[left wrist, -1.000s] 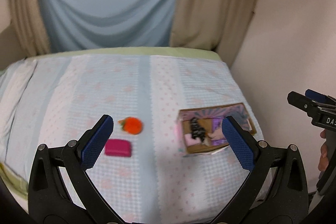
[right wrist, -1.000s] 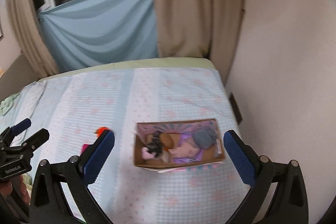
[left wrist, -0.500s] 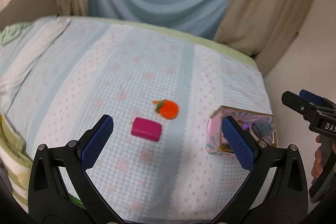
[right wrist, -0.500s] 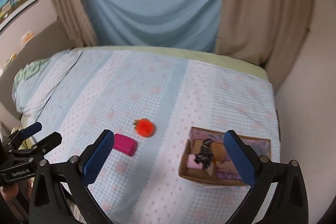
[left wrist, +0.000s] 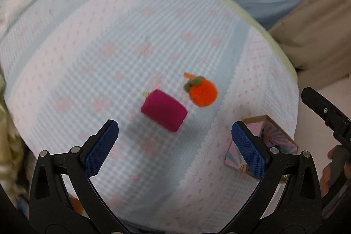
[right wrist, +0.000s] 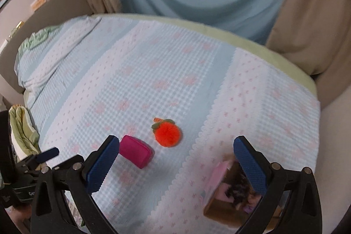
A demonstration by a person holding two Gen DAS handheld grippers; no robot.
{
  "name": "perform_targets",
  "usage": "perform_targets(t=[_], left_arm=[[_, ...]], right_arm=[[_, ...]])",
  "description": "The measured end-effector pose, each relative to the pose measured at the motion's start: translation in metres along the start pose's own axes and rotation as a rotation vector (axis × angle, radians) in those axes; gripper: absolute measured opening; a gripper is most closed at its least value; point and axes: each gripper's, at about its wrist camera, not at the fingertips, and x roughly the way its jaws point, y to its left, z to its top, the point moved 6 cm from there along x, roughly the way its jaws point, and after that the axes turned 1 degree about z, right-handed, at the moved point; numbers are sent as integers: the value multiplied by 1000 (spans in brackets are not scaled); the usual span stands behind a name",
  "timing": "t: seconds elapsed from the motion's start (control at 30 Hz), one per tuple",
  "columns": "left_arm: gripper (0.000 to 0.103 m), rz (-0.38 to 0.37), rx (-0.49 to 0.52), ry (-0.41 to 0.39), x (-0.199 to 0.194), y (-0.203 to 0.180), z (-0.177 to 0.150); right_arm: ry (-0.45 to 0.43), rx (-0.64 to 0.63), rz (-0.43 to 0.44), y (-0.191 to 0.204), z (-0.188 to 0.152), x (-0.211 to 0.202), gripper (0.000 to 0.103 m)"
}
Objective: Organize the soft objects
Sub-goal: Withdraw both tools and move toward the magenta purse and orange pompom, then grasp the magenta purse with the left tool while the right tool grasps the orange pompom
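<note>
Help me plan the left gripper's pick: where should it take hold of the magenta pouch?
Probably across its short width, from above with the left gripper. The magenta pouch lies flat on the bedspread, apart from the orange plush, leaving both long sides free for the fingers.

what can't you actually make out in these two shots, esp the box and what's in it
- Box, left wrist view: its inside is hidden by the left gripper's finger and the steep angle.
- Box contents, right wrist view: blurred, partly behind the right gripper's finger; single items unidentifiable.
- Pink pouch, right wrist view: its near end is hidden behind the other finger.
</note>
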Motion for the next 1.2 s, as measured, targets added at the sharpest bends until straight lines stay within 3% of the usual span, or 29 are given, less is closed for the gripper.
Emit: perform_targets(t=[0.2, 0.43, 0.6, 0.77, 0.97, 1.07, 1.2], left_arm=[[103, -5, -99, 119, 71, 7, -4], [102, -27, -349, 216, 150, 30, -11], [102, -22, -530, 223, 190, 48, -18], [100, 2, -603, 213, 218, 50, -18], [94, 41, -650, 242, 247, 52, -25], [90, 70, -647, 243, 253, 46, -25], [76, 102, -576, 247, 253, 34, -24]], right_arm=[[78, -3, 15, -3, 4, 75, 103], [183, 30, 39, -5, -5, 150, 103], [236, 62, 49, -4, -13, 193, 103], [291, 103, 74, 0, -25, 232, 103], [366, 202, 129, -1, -42, 269, 89], [381, 253, 146, -5, -45, 280, 75], [409, 261, 148, -6, -49, 289, 41]])
